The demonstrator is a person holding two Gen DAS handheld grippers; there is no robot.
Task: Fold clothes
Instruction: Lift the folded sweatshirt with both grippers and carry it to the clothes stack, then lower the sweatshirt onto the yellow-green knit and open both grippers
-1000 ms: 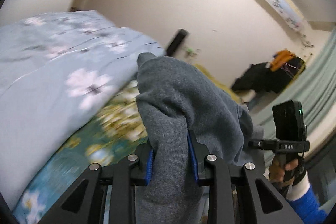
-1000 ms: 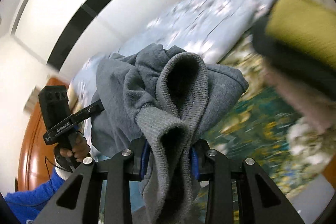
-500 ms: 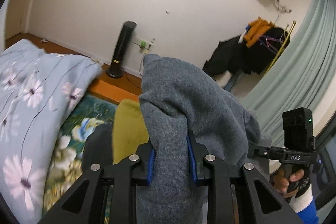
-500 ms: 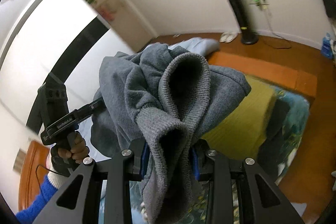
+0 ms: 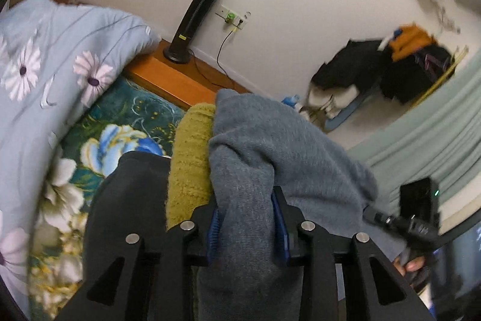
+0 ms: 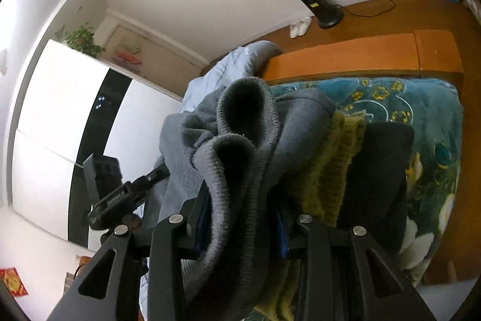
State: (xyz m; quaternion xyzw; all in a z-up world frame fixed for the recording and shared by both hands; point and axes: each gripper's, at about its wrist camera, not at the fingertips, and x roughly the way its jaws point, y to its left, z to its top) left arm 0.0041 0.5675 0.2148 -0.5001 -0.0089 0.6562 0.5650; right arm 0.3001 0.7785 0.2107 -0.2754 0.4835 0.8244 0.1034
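Note:
A grey sweater (image 5: 285, 146) hangs bunched between both grippers, held above the bed. My left gripper (image 5: 246, 218) has its blue pads on either side of a thick fold; the jaws are opening with the cloth still filling the gap. In the right wrist view, my right gripper (image 6: 240, 215) holds the sweater's ribbed hem (image 6: 246, 122) the same way, its jaws also opening. Directly beneath the sweater lie a folded mustard knit (image 5: 189, 158) (image 6: 336, 170) and a black garment (image 5: 126, 200) (image 6: 381, 167), side by side on the teal floral blanket (image 6: 421, 104).
A pale blue flowered quilt (image 5: 45, 65) is heaped at the left. The wooden bed frame (image 5: 168, 77) borders the blanket, with a black tower fan (image 5: 195, 20) and its cord on the floor behind. Hanging clothes (image 5: 390, 68) and a green curtain (image 5: 436, 125) fill the right.
Both grippers carried the grey sweater sideways from over the flowered quilt to over the mustard and black garments at the bed's end. The right gripper rolled. Both pairs of jaws stand slightly wider.

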